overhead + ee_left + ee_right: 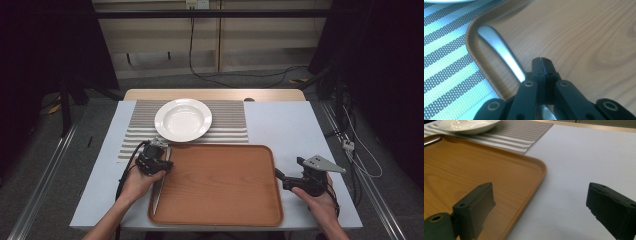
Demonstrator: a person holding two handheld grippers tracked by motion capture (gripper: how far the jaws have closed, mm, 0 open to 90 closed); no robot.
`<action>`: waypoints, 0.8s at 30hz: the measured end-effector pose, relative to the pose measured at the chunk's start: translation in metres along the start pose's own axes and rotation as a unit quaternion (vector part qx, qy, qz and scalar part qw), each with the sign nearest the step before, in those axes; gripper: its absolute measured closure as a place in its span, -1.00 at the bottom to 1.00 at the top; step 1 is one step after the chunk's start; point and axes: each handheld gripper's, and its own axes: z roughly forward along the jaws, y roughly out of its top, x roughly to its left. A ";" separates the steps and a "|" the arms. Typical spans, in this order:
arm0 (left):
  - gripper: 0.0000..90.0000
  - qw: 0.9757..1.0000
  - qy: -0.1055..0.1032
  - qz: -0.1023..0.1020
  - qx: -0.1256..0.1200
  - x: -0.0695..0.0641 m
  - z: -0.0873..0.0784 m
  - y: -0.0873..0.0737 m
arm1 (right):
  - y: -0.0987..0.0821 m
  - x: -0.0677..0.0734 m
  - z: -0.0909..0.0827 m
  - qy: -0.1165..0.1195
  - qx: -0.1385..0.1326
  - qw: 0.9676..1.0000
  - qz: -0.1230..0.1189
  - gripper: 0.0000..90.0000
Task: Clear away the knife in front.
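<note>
A metal utensil handle [499, 50] lies along the left inner edge of the wooden tray [220, 185] — the left gripper view shows it clearly. The left gripper [541, 60] has jaws pressed together just beside it, gripping nothing. The right gripper [541, 207] hangs wide open over the tray's right rim — empty. A white plate [183, 119] sits on the striped mat [227, 125].

This looks like a lab or recording studio rather than a home. A white-topped table [290, 130] stands on bare grey floor [65, 165] between black curtains [45, 50], with metal rails [45, 185] along both sides, loose cables [220, 75] trailing beyond its far edge, and a wall socket [196, 4] above.
</note>
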 end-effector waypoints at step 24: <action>-0.19 0.995 0.030 -0.014 -0.094 -0.003 -0.017 0.004 | 0.000 -0.001 0.001 0.000 -0.001 1.000 0.001 -0.84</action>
